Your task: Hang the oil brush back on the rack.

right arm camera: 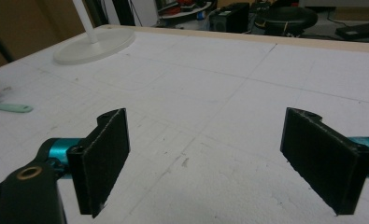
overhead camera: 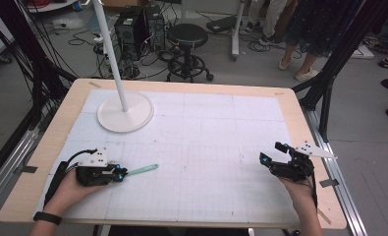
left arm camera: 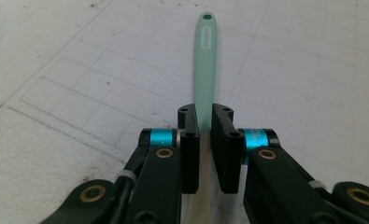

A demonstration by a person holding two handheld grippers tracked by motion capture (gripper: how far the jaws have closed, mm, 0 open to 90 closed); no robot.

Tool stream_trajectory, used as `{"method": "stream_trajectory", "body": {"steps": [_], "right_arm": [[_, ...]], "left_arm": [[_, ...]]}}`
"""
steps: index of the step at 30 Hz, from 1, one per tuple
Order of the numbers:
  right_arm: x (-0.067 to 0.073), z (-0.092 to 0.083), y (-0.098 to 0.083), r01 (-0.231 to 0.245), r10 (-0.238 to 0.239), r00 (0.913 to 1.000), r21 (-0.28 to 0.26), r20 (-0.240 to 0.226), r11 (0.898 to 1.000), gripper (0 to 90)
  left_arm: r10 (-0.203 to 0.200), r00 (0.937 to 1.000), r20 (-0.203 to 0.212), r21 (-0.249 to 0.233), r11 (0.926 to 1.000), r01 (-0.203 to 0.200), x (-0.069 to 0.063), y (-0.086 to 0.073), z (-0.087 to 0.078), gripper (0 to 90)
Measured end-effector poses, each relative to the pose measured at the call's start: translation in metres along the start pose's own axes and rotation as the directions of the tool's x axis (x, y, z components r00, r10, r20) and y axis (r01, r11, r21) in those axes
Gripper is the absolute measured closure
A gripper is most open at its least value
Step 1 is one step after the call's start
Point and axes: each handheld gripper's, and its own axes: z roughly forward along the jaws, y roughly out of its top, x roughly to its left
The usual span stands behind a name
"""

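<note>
Wooden table (overhead camera: 299,123), white gridded mat (overhead camera: 206,142) on top; lamp base (overhead camera: 125,112) far left, mint-green handle (overhead camera: 142,170) near left.

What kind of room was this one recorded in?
Most likely a lab or workshop: a gridded white table framed by black rig posts, computer towers with loose cables on the floor, and a black stool behind.
</note>
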Motion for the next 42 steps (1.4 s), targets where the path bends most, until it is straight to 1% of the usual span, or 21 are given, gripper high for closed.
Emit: {"method": "stream_trajectory", "body": {"steps": [4, 8, 10, 13, 16, 19, 23, 24, 25, 26, 27, 29, 32, 34, 35, 37, 38, 39, 40, 41, 42], "right_arm": [[-0.001, -0.001, 0.000, -0.002, 0.002, 1.0000, -0.001, 0.002, 1.000, 14.9], [-0.001, -0.001, 0.000, -0.007, 0.007, 1.0000, -0.001, 0.004, 1.000, 14.9], [-0.001, -0.001, 0.000, -0.007, 0.007, 1.0000, 0.001, 0.005, 1.000, 14.9], [0.000, 0.000, 0.000, -0.009, 0.009, 1.0000, 0.003, 0.003, 1.000, 14.9], [0.000, 0.000, 0.000, -0.013, 0.013, 0.9999, 0.004, 0.003, 1.000, 14.9], [-0.001, 0.001, 0.001, -0.010, 0.010, 0.9999, -0.001, 0.004, 1.000, 14.9], [0.000, 0.001, 0.001, -0.013, 0.013, 0.9999, 0.002, 0.005, 1.000, 14.9], [0.000, 0.001, 0.001, -0.008, 0.008, 0.9999, 0.003, 0.007, 1.000, 14.9], [0.000, 0.002, 0.001, -0.007, 0.007, 0.9999, 0.004, 0.009, 1.000, 14.9], [0.000, 0.002, 0.001, -0.005, 0.005, 1.0000, 0.004, 0.008, 1.000, 14.9], [0.000, 0.002, 0.002, -0.002, 0.002, 1.0000, 0.003, 0.008, 1.000, 14.9], [0.000, 0.002, 0.001, -0.008, 0.008, 0.9999, 0.007, 0.006, 1.000, 14.9], [0.001, 0.003, 0.001, -0.009, 0.009, 0.9999, 0.013, 0.005, 1.000, 14.9], [0.001, 0.004, 0.001, -0.010, 0.010, 0.9999, 0.018, 0.006, 1.000, 14.9], [0.000, 0.004, 0.001, -0.009, 0.008, 0.9999, 0.018, 0.007, 1.000, 14.9], [0.000, 0.004, 0.001, -0.011, 0.011, 0.9999, 0.019, 0.007, 1.000, 14.9], [0.000, 0.004, 0.001, -0.012, 0.012, 0.9999, 0.018, 0.007, 1.000, 14.9], [0.001, 0.004, 0.001, -0.017, 0.016, 0.9998, 0.017, 0.007, 1.000, 14.9], [0.000, 0.004, 0.001, -0.017, 0.016, 0.9998, 0.015, 0.007, 1.000, 14.9], [0.000, 0.004, 0.001, -0.014, 0.013, 0.9999, 0.015, 0.006, 1.000, 14.9], [0.000, 0.004, 0.001, -0.015, 0.015, 0.9999, 0.014, 0.005, 1.000, 14.8]], "left_arm": [[-0.019, 0.9997, -0.013, -0.043, 0.9989, 0.019, 0.003, 0.001, -0.006, 82.2], [-0.049, 0.9980, -0.039, -0.108, 0.9931, 0.045, 0.005, 0.002, -0.014, 82.2], [-0.070, 0.9957, -0.061, -0.133, 0.9892, 0.061, 0.006, 0.002, -0.019, 82.2], [-0.103, 0.9906, -0.090, -0.186, 0.9788, 0.085, 0.009, 0.003, -0.027, 82.1], [-0.113, 0.9867, -0.118, -0.216, 0.9726, 0.085, 0.011, 0.007, -0.035, 82.2], [-0.126, 0.9817, -0.142, -0.249, 0.9645, 0.088, 0.012, 0.013, -0.044, 82.2], [-0.154, 0.9742, -0.165, -0.311, 0.9455, 0.097, 0.014, 0.021, -0.058, 82.1], [-0.157, 0.9732, -0.168, -0.322, 0.9419, 0.097, 0.015, 0.022, -0.062, 82.1], [-0.158, 0.9715, -0.176, -0.328, 0.9400, 0.094, 0.015, 0.025, -0.067, 82.1], [-0.153, 0.9696, -0.191, -0.331, 0.9400, 0.084, 0.016, 0.027, -0.072, 82.1], [-0.153, 0.9679, -0.199, -0.340, 0.9373, 0.079, 0.017, 0.030, -0.077, 82.1], [-0.163, 0.9639, -0.211, -0.366, 0.9273, 0.076, 0.018, 0.035, -0.088, 82.1], [-0.175, 0.9542, -0.243, -0.400, 0.9140, 0.066, 0.021, 0.043, -0.104, 82.1], [-0.186, 0.9444, -0.271, -0.417, 0.9070, 0.059, 0.024, 0.048, -0.114, 82.1], [-0.192, 0.9418, -0.276, -0.429, 0.9013, 0.058, 0.025, 0.051, -0.119, 82.1], [-0.203, 0.9333, -0.296, -0.452, 0.8905, 0.051, 0.027, 0.055, -0.128, 82.1], [-0.206, 0.9323, -0.297, -0.464, 0.8844, 0.047, 0.028, 0.057, -0.132, 82.1], [-0.213, 0.9296, -0.301, -0.475, 0.8785, 0.047, 0.030, 0.059, -0.136, 82.1], [-0.218, 0.9258, -0.308, -0.482, 0.8748, 0.046, 0.031, 0.061, -0.140, 82.1], [-0.220, 0.9238, -0.313, -0.484, 0.8742, 0.045, 0.032, 0.063, -0.143, 82.1], [-0.227, 0.9204, -0.318, -0.490, 0.8703, 0.045, 0.033, 0.065, -0.146, 82.1]]}}
